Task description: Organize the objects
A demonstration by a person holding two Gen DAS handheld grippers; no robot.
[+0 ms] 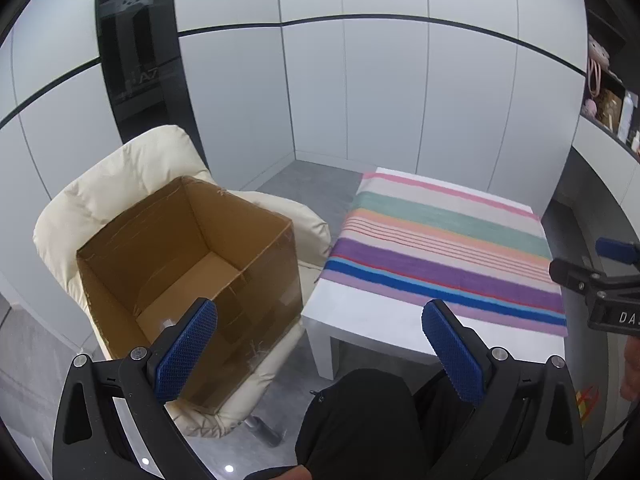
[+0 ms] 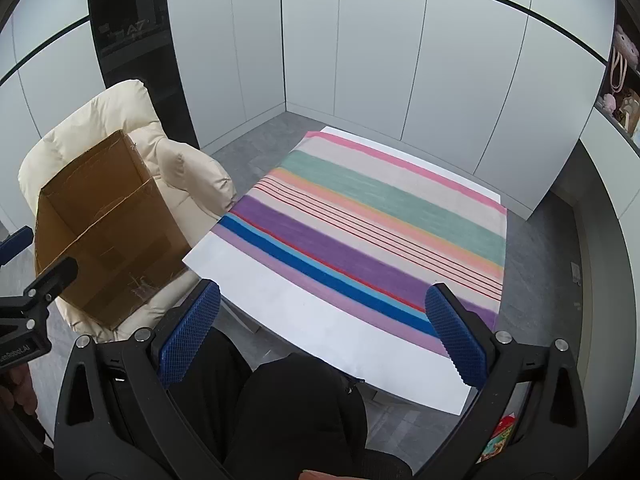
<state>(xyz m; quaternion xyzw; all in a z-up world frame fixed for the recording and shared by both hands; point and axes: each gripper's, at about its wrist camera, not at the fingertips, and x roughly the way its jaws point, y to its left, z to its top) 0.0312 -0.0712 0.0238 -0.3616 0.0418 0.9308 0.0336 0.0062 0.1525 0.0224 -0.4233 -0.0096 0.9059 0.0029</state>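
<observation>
Both tools gape empty: left tool (image 1: pixel 320 344) by the box (image 1: pixel 192 264), propped open-topped on the chair (image 1: pixel 120 168) for loading; right tool (image 2: pixel 324 332) over bare striped surface (image 2: pixel 360 216). Box looks empty, possibly.

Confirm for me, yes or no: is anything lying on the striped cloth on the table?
No. In the right wrist view the striped cloth lies flat on the white table with nothing on it.

The left gripper (image 1: pixel 320 356) hung with its blue pads spread wide and nothing between them. Beyond it, an open cardboard box (image 1: pixel 192 264) sat on a cream chair (image 1: pixel 120 176), beside a white table (image 1: pixel 360 320) under a striped cloth (image 1: pixel 444 252). Something small, perhaps clear, lay inside the box.
</observation>
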